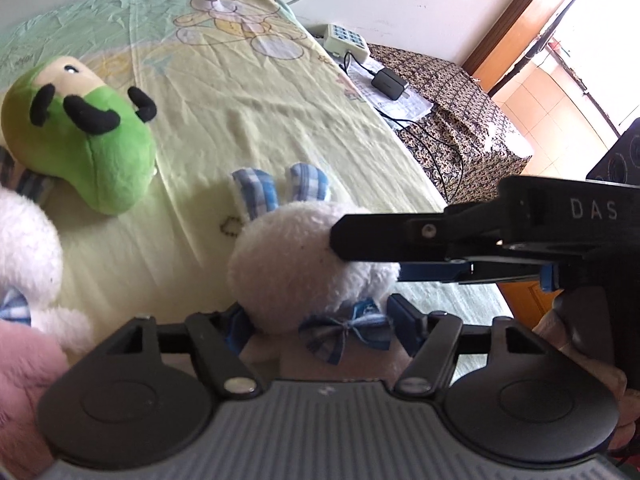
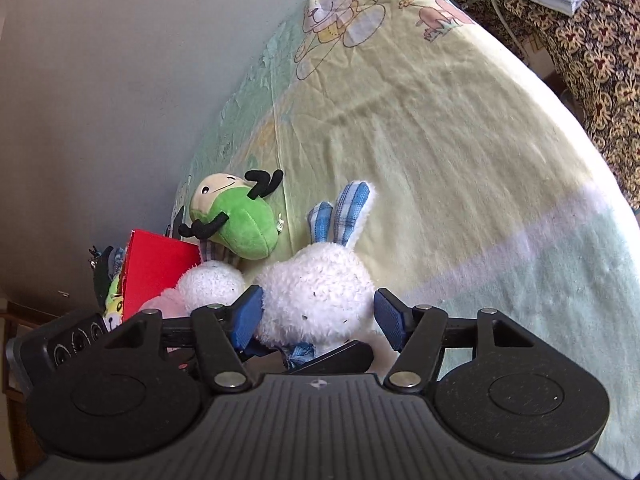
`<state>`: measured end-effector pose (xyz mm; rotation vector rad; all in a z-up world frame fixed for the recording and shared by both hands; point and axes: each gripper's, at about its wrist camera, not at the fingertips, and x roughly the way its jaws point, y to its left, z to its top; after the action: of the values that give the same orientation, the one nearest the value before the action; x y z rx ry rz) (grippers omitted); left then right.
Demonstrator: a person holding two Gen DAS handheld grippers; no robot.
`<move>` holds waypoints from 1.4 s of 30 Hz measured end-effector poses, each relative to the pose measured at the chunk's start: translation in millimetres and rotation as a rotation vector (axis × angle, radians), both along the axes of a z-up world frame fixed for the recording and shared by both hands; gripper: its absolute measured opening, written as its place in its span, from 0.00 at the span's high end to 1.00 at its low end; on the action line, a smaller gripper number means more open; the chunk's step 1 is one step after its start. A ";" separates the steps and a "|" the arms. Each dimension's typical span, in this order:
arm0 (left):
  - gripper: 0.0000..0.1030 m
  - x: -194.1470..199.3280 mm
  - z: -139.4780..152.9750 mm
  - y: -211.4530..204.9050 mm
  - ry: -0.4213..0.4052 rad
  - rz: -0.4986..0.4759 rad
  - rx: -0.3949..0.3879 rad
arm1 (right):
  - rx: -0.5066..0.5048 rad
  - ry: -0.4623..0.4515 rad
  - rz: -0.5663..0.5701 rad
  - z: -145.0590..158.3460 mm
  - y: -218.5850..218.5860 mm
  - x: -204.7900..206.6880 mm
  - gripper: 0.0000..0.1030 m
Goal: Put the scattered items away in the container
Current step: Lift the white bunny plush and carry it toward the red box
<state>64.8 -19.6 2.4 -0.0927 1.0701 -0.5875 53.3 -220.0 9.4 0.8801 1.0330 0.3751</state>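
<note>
Bedsheet [image 2: 460, 152] holds green plush [image 2: 244, 224] beside white bunny [image 2: 320, 292].

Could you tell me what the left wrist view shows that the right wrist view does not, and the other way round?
Only the left wrist view shows the white keypad device and black charger on the patterned cloth. Only the right wrist view shows the red box beside the toys. Both share the white bunny with blue checked ears, the green plush and the yellow-green sheet.
</note>
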 end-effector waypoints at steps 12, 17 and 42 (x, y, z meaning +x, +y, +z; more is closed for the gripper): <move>0.37 -34.6 56.8 8.3 -0.111 -0.019 -0.034 | 0.073 -0.078 0.049 63.3 4.5 -20.2 0.45; 0.38 -39.5 104.1 35.8 -0.223 0.005 -0.054 | 0.068 -0.200 0.101 113.9 40.2 -12.4 0.45; 0.38 -40.7 117.6 298.1 -0.359 0.273 0.267 | 0.192 -0.206 0.362 83.7 316.1 46.0 0.44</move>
<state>24.1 278.5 120.0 0.0969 0.7602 -0.1999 99.3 96.1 93.1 0.8038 0.9741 0.8647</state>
